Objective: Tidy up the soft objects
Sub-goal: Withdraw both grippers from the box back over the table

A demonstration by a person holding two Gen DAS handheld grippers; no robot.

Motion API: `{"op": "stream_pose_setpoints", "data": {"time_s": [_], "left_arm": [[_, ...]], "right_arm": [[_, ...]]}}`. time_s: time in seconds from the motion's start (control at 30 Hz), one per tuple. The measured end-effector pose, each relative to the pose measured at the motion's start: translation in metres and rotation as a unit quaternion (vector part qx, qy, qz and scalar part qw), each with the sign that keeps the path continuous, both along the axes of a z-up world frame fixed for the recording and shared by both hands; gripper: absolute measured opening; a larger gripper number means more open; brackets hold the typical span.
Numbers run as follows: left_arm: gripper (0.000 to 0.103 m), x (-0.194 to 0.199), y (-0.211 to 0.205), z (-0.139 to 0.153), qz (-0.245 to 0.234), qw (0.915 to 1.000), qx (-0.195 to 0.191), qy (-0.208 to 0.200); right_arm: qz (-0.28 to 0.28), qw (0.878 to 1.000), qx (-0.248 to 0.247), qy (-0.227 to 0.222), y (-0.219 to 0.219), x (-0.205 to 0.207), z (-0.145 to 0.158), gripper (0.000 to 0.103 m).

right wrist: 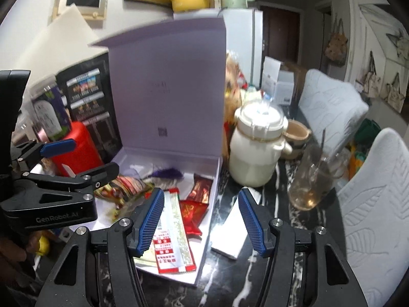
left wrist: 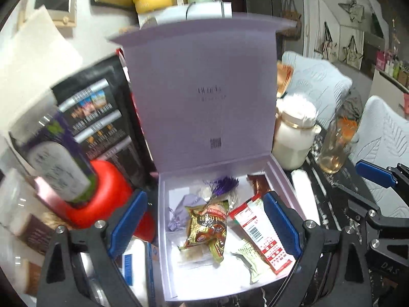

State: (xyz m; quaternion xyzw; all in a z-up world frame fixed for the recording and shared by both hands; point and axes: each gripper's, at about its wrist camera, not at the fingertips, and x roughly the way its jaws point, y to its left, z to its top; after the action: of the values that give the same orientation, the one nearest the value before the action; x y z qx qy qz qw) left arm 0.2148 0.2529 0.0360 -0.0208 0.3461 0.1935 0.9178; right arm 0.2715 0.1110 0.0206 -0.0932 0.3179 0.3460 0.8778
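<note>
Box (left wrist: 217,107): lid up, snack packs (left wrist: 207,227) inside.
L gripper (left wrist: 204,227): wide open, empty, above box.
R gripper (right wrist: 202,220): part open, empty, right of it.

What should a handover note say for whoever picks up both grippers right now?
Left gripper: open, empty, above the box.
Right gripper: open, empty, over the box's right edge.
Lilac box: lid upright, on the dark marble table.
Inside: gold snack packet, red-and-white sachet, purple tassel, small red packet, brown packet.
Done: these packets lie in the box.
Left: a white packet lies outside, right of the box; lid not closed.
</note>
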Motion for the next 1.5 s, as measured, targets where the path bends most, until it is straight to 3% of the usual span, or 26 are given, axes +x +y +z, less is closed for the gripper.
{"op": "stream_pose_setpoints", "data": {"time_s": [0.33,0.37,0.67,1.1,1.5], "left_arm": [[0.094,-0.049,-0.014,0.054,-0.014,0.9978,0.017,-0.062],[0.094,-0.053,-0.016,0.058,-0.017,0.9975,0.016,-0.067],[0.094,-0.096,-0.034,0.084,-0.032,0.9944,0.032,-0.095],[0.094,-0.152,-0.057,0.083,-0.028,0.9933,0.047,-0.102],[0.094,-0.193,-0.076,0.051,-0.026,0.9951,0.022,-0.093]], "right_arm": [[0.002,0.997,0.048,-0.06,-0.019,-0.042,0.057,0.072],[0.004,0.996,0.053,-0.067,-0.021,-0.047,0.063,0.077],[0.009,0.992,0.073,-0.106,-0.036,-0.09,0.096,0.083],[0.001,0.991,0.081,-0.109,-0.059,-0.135,0.099,0.086],[-0.016,0.992,0.072,-0.107,-0.08,-0.189,0.074,0.087]]}}
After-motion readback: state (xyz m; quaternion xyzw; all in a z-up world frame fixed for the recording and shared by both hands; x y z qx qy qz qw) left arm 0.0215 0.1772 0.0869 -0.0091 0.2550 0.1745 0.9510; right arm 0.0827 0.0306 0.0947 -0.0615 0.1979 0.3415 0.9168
